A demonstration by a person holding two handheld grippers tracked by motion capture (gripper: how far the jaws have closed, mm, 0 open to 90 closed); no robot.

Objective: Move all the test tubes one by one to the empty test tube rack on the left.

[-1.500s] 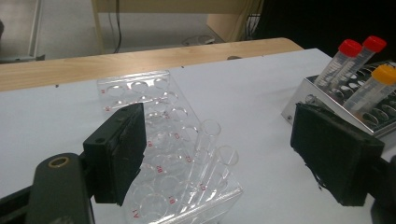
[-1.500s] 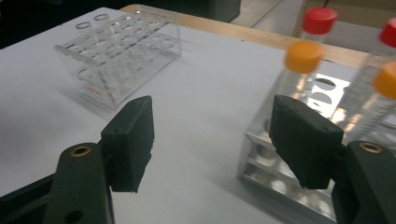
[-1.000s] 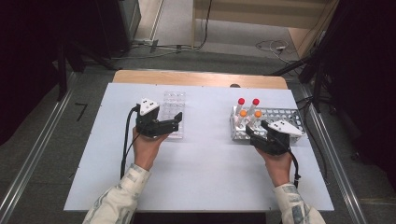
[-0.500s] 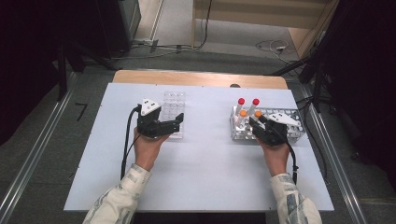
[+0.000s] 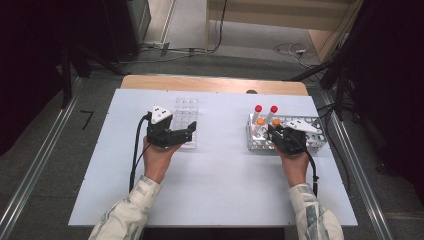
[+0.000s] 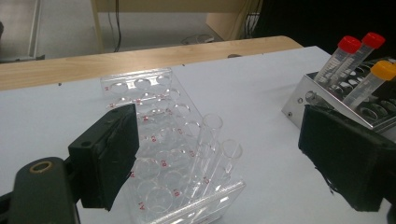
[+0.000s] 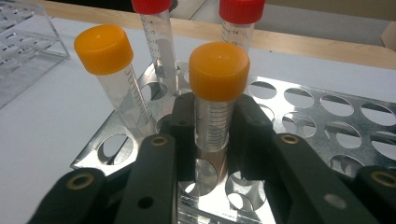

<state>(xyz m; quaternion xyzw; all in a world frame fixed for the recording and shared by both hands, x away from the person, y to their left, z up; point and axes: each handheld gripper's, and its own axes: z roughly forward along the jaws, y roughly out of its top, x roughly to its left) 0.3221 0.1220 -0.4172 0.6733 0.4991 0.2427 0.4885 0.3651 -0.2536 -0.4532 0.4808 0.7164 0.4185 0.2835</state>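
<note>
We find the white surface carrying two racks set well apart. On the right side of the high view stands the metal rack, its perforated top plate holding four capped tubes at its left end. On the left side lies the clear plastic rack, with two open glass tubes leaning in its near end, as the left gripper view records.

We note the right gripper at the near left part of the metal rack. Its jaws have just been closing and now clamp the clear body of the orange-capped tube, which stands upright in a rack hole with its cap above the jaws. A second orange-capped tube leans just to the left of it in that view, and two red-capped tubes stand behind.

We note the left gripper at the near end of the clear plastic rack. Its jaws stand released and wide apart, with the rack and the glass tubes seen between them, untouched by either pad.
</note>
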